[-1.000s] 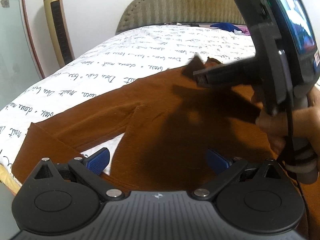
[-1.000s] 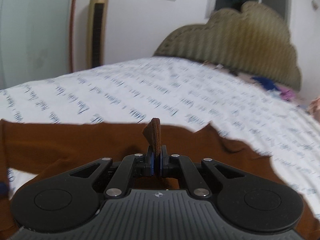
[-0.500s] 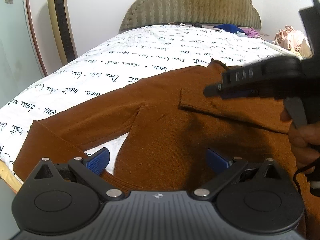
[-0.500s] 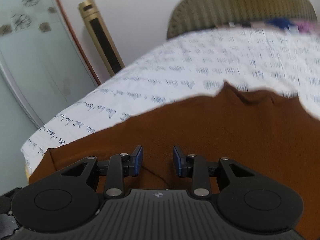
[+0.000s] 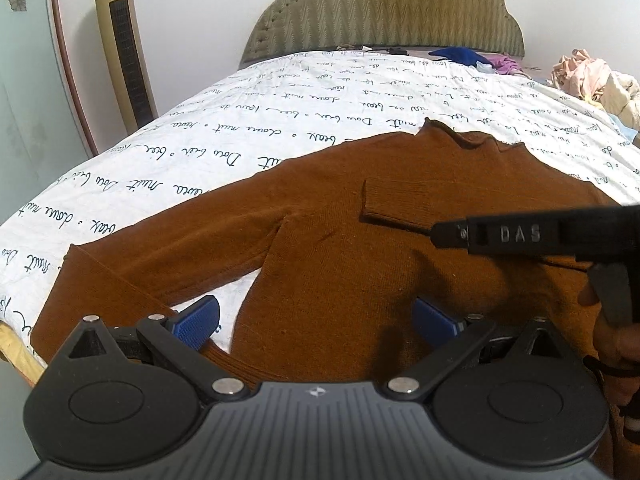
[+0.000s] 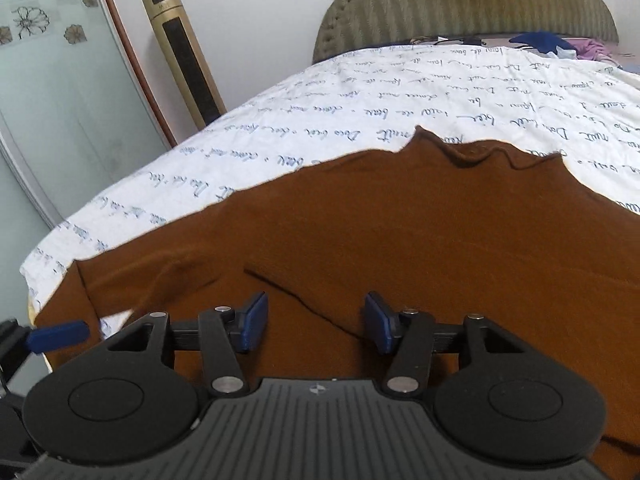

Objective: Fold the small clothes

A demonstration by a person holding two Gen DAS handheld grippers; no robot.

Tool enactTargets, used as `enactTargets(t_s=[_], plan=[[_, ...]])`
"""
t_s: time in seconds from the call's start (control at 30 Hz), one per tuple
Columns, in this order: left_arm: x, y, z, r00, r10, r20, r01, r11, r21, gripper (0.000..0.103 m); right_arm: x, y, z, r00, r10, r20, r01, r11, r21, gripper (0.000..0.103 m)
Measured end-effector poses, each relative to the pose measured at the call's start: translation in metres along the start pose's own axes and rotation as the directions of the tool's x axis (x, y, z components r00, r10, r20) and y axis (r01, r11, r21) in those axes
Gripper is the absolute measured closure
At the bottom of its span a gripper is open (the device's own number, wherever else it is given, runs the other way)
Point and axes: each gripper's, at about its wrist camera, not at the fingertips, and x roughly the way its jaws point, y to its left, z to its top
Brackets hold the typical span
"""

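While right gripper [image 6: 314,322] jaws are opening, blue pads stand apart over brown knit sweater [image 6: 400,232], nothing clamped between them. Left gripper [image 5: 316,322] spread wide near sweater hem, pads pressing on no cloth. Sweater lies flat on white script-printed bedsheet [image 5: 280,120]; right sleeve folded across chest [image 5: 400,210], left sleeve stretched out left [image 5: 160,256]. Collar [image 5: 468,140] points far. Beyond: olive padded headboard [image 5: 384,8], gold tower fan [image 5: 124,44] far left.
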Motion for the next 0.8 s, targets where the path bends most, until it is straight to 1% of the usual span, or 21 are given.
enactTargets(t_s=[0.13, 0.23, 0.33, 0.4, 0.47, 0.53, 0.63, 0.7, 0.8], plan=[[-0.001, 0.001, 0.001, 1.000, 0.003, -0.001, -0.003, 1.000, 0.002, 0.000, 0.003, -0.006, -0.005, 1.000, -0.008, -0.012, 0.008, 1.000, 0.015, 0.045], [-0.003, 0.004, 0.003, 1.000, 0.012, 0.008, -0.012, 1.000, 0.010, 0.000, -0.002, -0.007, -0.006, 1.000, -0.002, 0.009, 0.002, 0.999, 0.044, 0.041], [-0.006, 0.015, 0.008, 0.999, 0.040, 0.033, -0.041, 0.999, 0.013, 0.000, -0.013, -0.004, -0.007, 0.999, 0.007, 0.041, -0.010, 0.998, 0.056, 0.041], [-0.009, 0.028, 0.013, 0.997, 0.067, 0.047, -0.066, 0.998, -0.012, 0.000, -0.019, 0.000, -0.008, 0.998, 0.014, 0.055, -0.017, 0.999, 0.046, 0.040], [-0.010, 0.045, 0.017, 0.994, 0.095, 0.052, -0.092, 0.994, -0.058, 0.000, -0.024, 0.007, -0.011, 0.998, 0.018, 0.058, -0.020, 1.000, 0.022, 0.040], [-0.010, 0.064, 0.021, 0.991, 0.126, 0.049, -0.120, 0.987, -0.110, 0.000, -0.026, 0.015, -0.012, 0.997, 0.053, 0.052, -0.052, 0.999, -0.007, 0.040], [-0.010, 0.089, 0.025, 0.985, 0.167, 0.043, -0.157, 0.972, -0.175, 0.000, -0.027, 0.032, -0.017, 0.989, 0.145, 0.020, -0.143, 0.988, -0.055, 0.040], [-0.011, 0.102, 0.026, 0.982, 0.187, 0.040, -0.174, 0.962, -0.208, 0.000, -0.024, 0.045, -0.019, 0.981, 0.196, -0.011, -0.196, 0.976, -0.095, 0.041], [-0.014, 0.118, 0.028, 0.977, 0.210, 0.044, -0.193, 0.949, -0.249, 0.000, -0.017, 0.063, -0.023, 0.961, 0.265, -0.072, -0.273, 0.952, -0.140, 0.041]])
